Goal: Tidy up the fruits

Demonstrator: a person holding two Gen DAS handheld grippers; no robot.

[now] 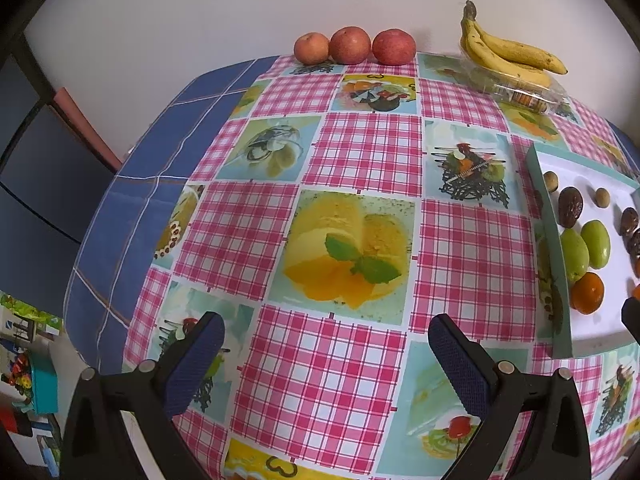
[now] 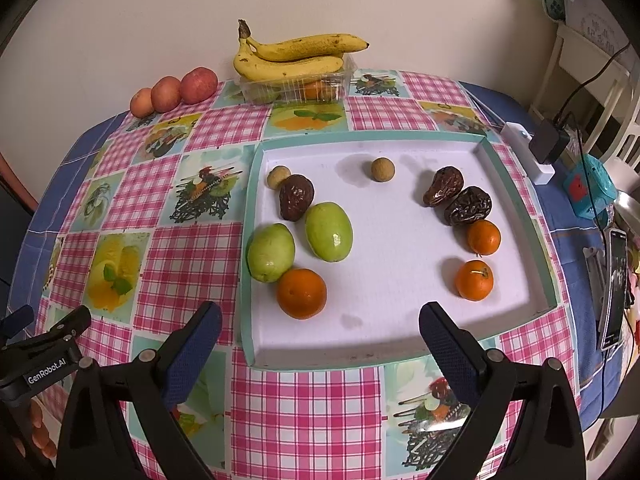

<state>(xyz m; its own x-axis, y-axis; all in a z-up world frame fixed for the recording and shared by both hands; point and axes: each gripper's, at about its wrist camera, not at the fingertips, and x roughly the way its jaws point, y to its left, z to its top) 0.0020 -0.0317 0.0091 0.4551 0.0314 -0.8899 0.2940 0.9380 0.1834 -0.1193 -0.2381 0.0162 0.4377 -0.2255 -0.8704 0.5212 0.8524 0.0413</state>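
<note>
A white tray with a teal rim holds two green fruits, three oranges, three brown dates and two small tan round fruits. My right gripper is open and empty above the tray's near edge. My left gripper is open and empty over the checked tablecloth, left of the tray. The left gripper also shows at the lower left of the right wrist view.
Three red apples lie in a row at the table's far edge by the wall. Bananas rest on a clear plastic box. A phone, a charger and cables sit at the right edge.
</note>
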